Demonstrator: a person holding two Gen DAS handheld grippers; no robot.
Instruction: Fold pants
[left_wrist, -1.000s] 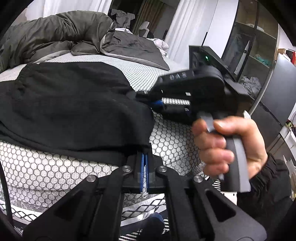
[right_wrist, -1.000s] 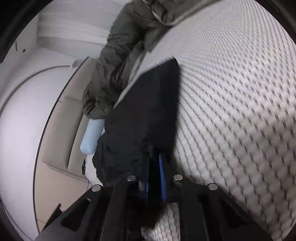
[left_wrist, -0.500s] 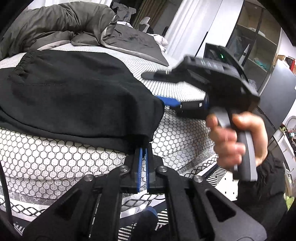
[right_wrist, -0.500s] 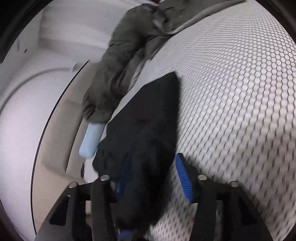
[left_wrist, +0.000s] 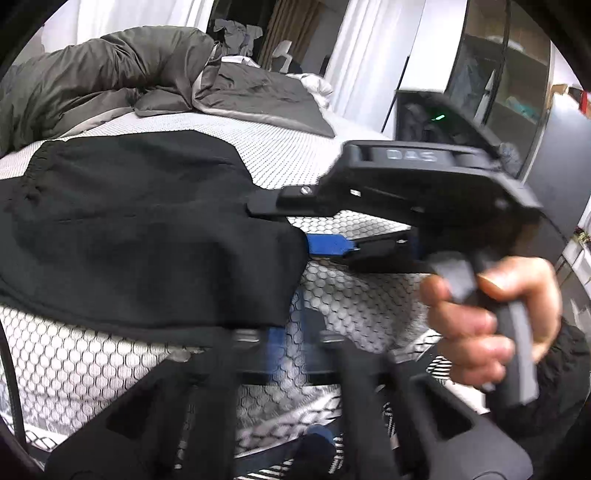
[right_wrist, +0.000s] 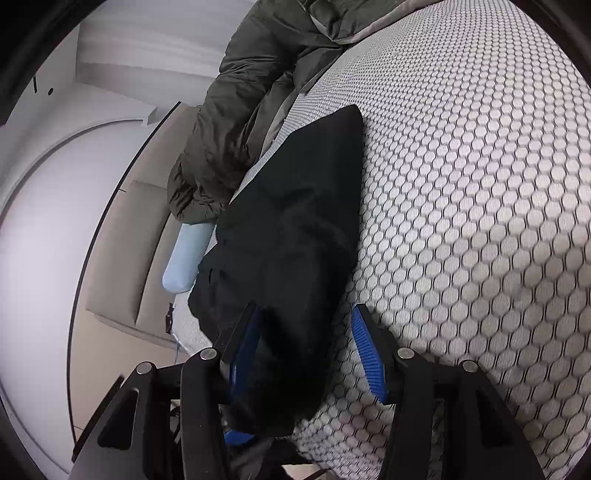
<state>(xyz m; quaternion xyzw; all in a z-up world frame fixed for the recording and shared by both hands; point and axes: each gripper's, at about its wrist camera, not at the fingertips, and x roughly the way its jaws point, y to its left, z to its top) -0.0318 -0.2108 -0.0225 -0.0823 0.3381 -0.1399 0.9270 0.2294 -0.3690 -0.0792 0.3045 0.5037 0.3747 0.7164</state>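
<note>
Black fabric pants (right_wrist: 295, 236) lie on a white mattress (right_wrist: 480, 221) patterned with black hexagons, beside an olive-grey puffy duvet (right_wrist: 236, 122) and a pale blue cylindrical bolster (right_wrist: 186, 258).

There was one pair of black pants (left_wrist: 140, 229), lying on one bed with a honeycomb cover (right_wrist: 480, 221). There were two grippers. The right gripper (right_wrist: 306, 354) had two blue pads (right_wrist: 369, 358), and the pants lay between them. The left gripper (left_wrist: 291, 336) was blurry, at 6 o'clock in its own view. One hand (left_wrist: 487, 317) showed, at 4 o'clock in the left view. One big grey-green blanket (left_wrist: 110, 77) sat at 11 o'clock there. One light blue roll (right_wrist: 186, 258) lay at 9 o'clock in the right view. One dark cabinet with shelves (left_wrist: 517, 85) stood at 2 o'clock in the left view.
</note>
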